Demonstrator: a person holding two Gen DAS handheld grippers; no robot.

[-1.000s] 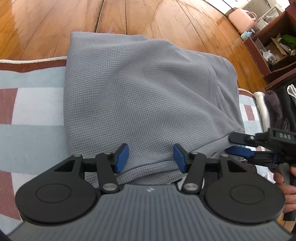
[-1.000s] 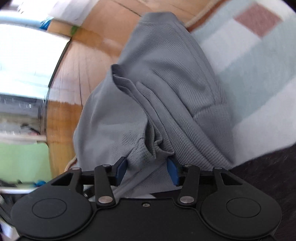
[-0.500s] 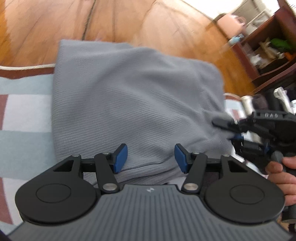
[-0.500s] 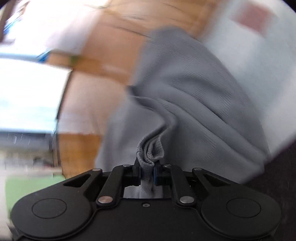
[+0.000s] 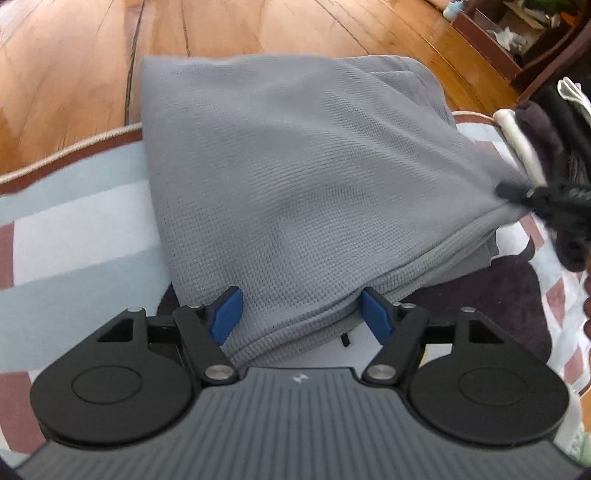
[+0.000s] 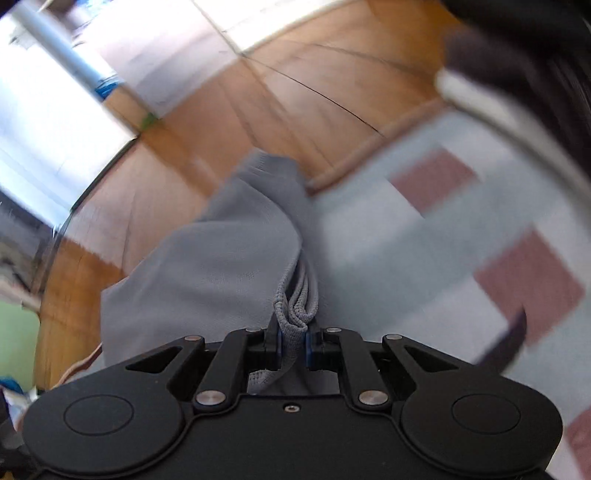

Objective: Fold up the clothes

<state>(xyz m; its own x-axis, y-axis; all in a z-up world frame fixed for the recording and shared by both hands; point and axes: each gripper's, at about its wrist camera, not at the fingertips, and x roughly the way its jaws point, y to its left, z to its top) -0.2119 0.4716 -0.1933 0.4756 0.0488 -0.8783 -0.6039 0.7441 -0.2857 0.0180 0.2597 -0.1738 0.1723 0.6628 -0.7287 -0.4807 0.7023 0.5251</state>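
On the checked rug [image 5: 74, 221], partly spilling onto the wooden floor [image 5: 258, 26] at the far side, the grey garment [image 5: 295, 177] is lying half-folded. At its right corner the right gripper [image 6: 291, 338] is clenching a bunched stack of hem layers between its pads, seemingly so that all the layers travel together when the corner is being drawn across. At the near edge the left gripper [image 5: 299, 314] is straddling the thick hem with its jaws spread; they have just been opening wider, and the cloth is sitting between them without being pinched, probably to take in the full folded edge. Dark clothes [image 5: 554, 122] are waiting at the far right, just beside the rug's edge.
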